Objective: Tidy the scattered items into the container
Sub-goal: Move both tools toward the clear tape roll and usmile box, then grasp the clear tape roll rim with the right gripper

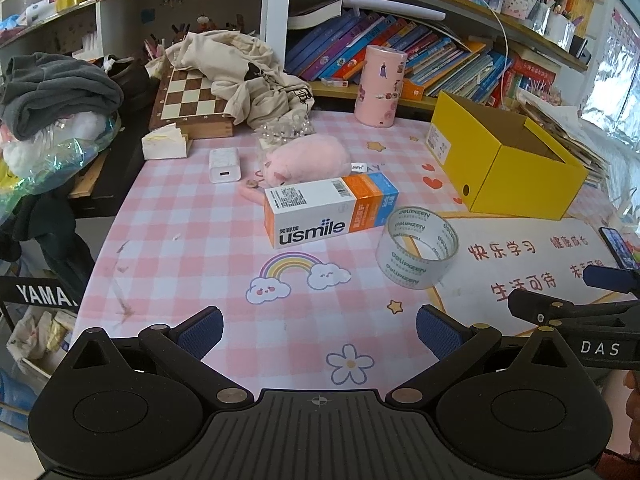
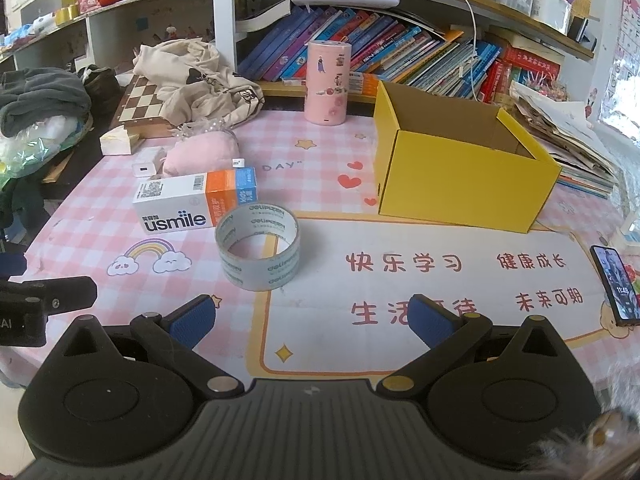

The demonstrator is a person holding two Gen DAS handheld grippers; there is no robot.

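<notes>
Scattered items on the pink checked worktop (image 2: pixel 320 152), both grippers empty.
In the right wrist view the tape roll (image 2: pixel 258 248) sits centre frame, just beside the usmile box (image 2: pixel 192 204); the pink plush (image 2: pixel 200 154) and white charger (image 2: pixel 145 168) lie behind, upper left. The open yellow box (image 2: pixel 460 184) stands at right, a phone (image 2: pixel 616 286) at the far right edge. The left gripper (image 1: pixel 320 330) and right gripper (image 2: pixel 312 320) hover low, fingers spread wide, touching nothing.
</notes>
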